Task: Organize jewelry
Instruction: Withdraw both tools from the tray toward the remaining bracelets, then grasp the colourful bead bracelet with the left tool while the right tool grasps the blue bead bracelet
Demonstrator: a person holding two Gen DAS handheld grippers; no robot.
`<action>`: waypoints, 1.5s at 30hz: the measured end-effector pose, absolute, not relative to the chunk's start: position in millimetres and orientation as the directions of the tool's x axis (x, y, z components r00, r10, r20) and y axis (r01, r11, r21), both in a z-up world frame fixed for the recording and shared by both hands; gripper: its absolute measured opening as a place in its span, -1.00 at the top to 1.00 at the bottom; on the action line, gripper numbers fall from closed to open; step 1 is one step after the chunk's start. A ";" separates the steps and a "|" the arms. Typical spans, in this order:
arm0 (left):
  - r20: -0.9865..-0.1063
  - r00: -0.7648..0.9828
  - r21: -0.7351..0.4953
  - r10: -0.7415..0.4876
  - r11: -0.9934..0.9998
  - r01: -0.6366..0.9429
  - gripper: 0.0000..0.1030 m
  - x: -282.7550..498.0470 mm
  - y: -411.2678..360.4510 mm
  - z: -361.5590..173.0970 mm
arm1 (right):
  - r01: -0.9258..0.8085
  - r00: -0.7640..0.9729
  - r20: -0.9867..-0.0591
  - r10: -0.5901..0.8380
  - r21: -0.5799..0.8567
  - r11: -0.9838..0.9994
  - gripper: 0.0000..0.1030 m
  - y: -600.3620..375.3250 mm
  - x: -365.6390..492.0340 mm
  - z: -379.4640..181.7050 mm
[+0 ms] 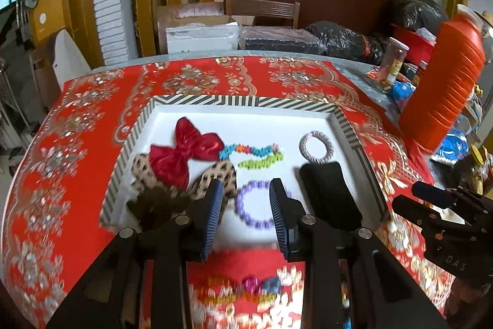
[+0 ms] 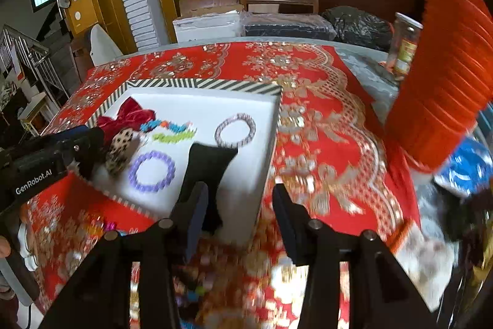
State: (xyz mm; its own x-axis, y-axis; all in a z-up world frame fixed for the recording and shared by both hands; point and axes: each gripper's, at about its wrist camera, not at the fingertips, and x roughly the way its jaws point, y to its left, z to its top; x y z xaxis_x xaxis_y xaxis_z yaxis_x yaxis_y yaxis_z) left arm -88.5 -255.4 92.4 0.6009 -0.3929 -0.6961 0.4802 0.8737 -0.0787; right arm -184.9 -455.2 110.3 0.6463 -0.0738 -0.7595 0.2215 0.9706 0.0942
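Because the red gold-patterned tablecloth (image 1: 92, 144) fills most of both views, we start there: it covers the table to its far edge, and a tall orange ribbed container (image 1: 443, 82) crowds its right side, so open room lies mainly left and toward us. On the cloth sits the striped-rim white tray (image 1: 200, 100), already holding a red bow (image 1: 185, 150), a leopard-print bow (image 1: 215, 174), a black pouch-like piece (image 1: 329, 190) we cannot name, a grey woven ring (image 1: 315, 147), a multicoloured bead strand (image 1: 249, 150) beside a green one (image 1: 262, 161), and a purple bead bracelet (image 1: 255, 205).

What we judge left to sort lies outside the tray, on the cloth near its near rim: a blurred cluster of small pink and blue pieces (image 1: 262, 285). It sits below and just behind our left gripper (image 1: 246, 215), closer to it than to our right gripper (image 2: 240, 221), which hovers over the tray's near right corner. Its long axis seems to run left to right, though blur hides detail.

Both grippers' jaws stand parted and empty. The tray's near rim stands between cluster and destination.
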 end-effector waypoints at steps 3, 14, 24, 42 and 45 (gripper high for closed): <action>-0.692 0.611 -0.066 -0.384 0.877 0.476 0.54 -106.8 -247.4 93.0 | 0.220 0.655 -0.753 -0.065 0.108 0.969 0.02 -447.7 -205.1 112.4; -0.659 0.650 -0.048 -0.379 0.883 0.467 0.54 -164.5 -222.7 103.8 | 0.210 0.683 -0.728 -0.054 0.125 0.970 -0.05 -417.2 -254.8 122.5; -0.645 0.662 -0.046 -0.383 0.884 0.466 0.54 -190.7 -210.5 108.4 | 0.184 0.710 -0.702 -0.045 0.123 0.975 -0.07 -400.1 -281.0 137.5; -0.684 0.609 -0.102 -0.402 0.879 0.466 0.54 -195.1 -197.1 96.7 | 0.221 0.707 -0.703 -0.071 0.125 0.967 -0.08 -411.7 -305.0 135.0; -0.698 0.580 -0.134 -0.419 0.873 0.469 0.54 -191.3 -195.2 90.3 | 0.242 0.685 -0.726 -0.069 0.137 0.961 -0.08 -423.1 -306.0 123.0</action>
